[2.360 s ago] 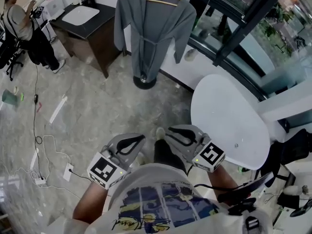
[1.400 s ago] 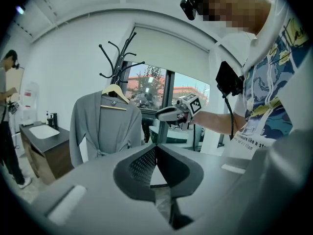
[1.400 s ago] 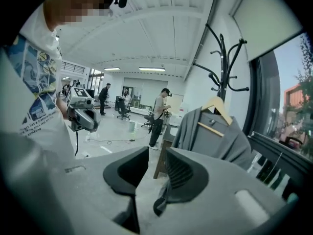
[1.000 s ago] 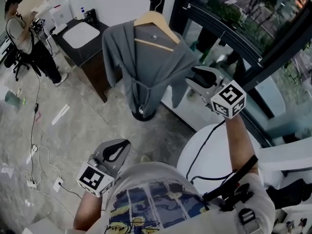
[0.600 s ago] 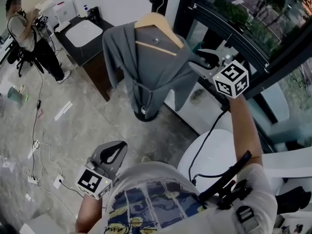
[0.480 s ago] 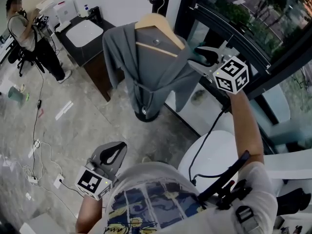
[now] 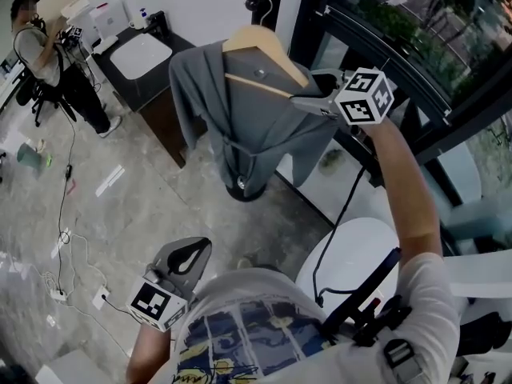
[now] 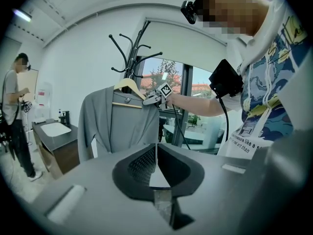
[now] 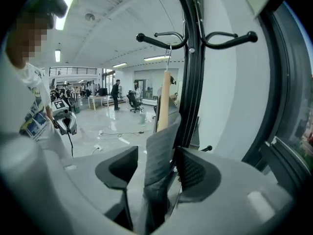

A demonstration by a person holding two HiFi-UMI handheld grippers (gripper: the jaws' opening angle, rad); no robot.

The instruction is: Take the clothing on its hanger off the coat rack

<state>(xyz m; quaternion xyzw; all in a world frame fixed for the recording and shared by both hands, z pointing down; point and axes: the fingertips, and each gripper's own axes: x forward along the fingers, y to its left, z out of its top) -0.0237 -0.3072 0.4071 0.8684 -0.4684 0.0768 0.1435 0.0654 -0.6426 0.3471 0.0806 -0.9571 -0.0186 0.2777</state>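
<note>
A grey robe hangs on a wooden hanger, hooked on the black coat rack. My right gripper is raised to the hanger's right shoulder. Its jaws are opening and stand either side of the robe's shoulder fabric, with the hanger's wood just beyond and the rack pole behind. My left gripper hangs low by my torso, far from the robe. In the left gripper view its jaws are shut on nothing, and the robe hangs ahead.
The rack's round base stands on the marble floor beside a dark window frame. A white round table is at my right. A dark cabinet with a white sink and a standing person are at far left. Cables lie on the floor.
My right gripper has risen from beside my torso to the hanger's right shoulder and now straddles the robe's fabric. The left gripper has stayed low.
</note>
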